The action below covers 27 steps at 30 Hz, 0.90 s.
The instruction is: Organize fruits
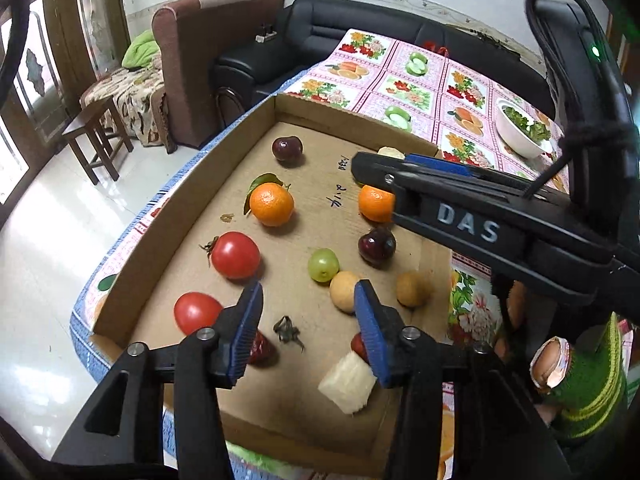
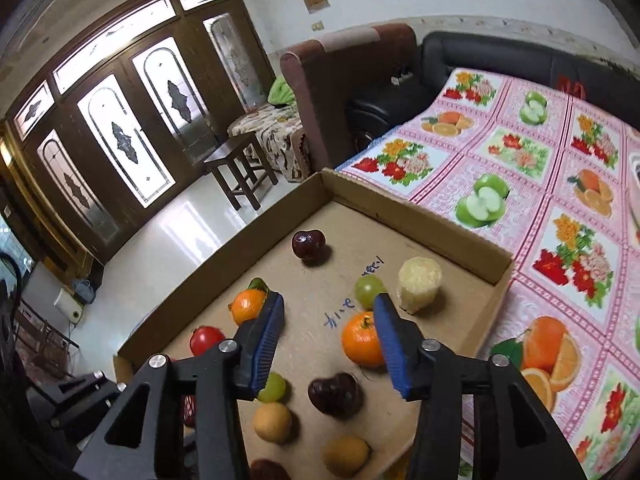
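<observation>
Left claw (image 1: 308, 312) hangs open and empty over the near end of a cardboard tray (image 1: 168, 216) on the table. A pale cut chunk (image 1: 347, 383) lies at its 5 o'clock, two tomatoes (image 1: 235, 255) at 10 o'clock. Right claw (image 2: 330, 326), also open and empty, hovers mid-tray; an orange (image 2: 360, 344) touches its right finger, a dark cherry (image 2: 308, 243) sits farther at 12 o'clock.

Table (image 2: 520, 184) w/ cardboard tray (image 2: 440, 236), bowl (image 1: 516, 136)
</observation>
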### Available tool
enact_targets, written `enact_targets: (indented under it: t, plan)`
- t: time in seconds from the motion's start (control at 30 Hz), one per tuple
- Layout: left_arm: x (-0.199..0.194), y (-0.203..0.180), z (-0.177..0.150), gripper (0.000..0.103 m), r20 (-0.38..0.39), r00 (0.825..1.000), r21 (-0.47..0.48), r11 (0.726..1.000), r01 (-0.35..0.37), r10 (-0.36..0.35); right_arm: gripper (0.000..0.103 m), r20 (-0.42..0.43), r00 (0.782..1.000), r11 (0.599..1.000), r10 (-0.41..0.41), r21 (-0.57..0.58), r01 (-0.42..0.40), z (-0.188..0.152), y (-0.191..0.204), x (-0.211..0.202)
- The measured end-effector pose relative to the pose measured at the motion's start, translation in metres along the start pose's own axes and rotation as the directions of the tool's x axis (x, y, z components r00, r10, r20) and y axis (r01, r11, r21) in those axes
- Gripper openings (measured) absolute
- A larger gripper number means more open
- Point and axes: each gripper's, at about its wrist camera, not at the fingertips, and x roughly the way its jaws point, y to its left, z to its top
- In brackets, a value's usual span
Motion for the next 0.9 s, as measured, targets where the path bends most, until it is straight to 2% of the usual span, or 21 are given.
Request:
enact_targets:
  t: [0.3, 0.53, 0.67, 0.7, 0.9]
  plan:
    - [-0.018, -0.002, -0.015, 0.047, 0.025, 1.000, 0.018, 1.000, -0.018, 0.018, 0.067, 0.031, 0.999, 0.988, 0.031, -0.152, -0.025, -0.015, 0.014, -0.034]
    - [-0.030, -0.002, -0.025, 0.049, 0.037, 0.998, 0.045, 0.998, -0.043, 0.042, 0.072, 0.047, 0.996, 0.962, 0.075, -0.265, -0.060, -0.025, 0.029, -0.053]
    - [-0.038, 0.001, -0.034, 0.049, 0.040, 0.998, 0.052, 0.998, -0.045, 0.042, 0.080, 0.069, 0.996, 0.939, 0.050, -0.343, -0.024, -0.032, 0.035, -0.064]
    - [-0.039, 0.002, -0.037, 0.049, 0.041, 0.998, 0.051, 0.998, -0.046, 0.044, 0.083, 0.068, 0.997, 0.935, 0.047, -0.355, -0.020, -0.034, 0.035, -0.067]
    - [-0.046, 0.004, -0.051, 0.050, 0.057, 0.996, 0.061, 0.995, -0.074, 0.070, 0.083, 0.003, 0.995, 0.920, 0.095, -0.382, -0.087, -0.045, 0.030, -0.081]
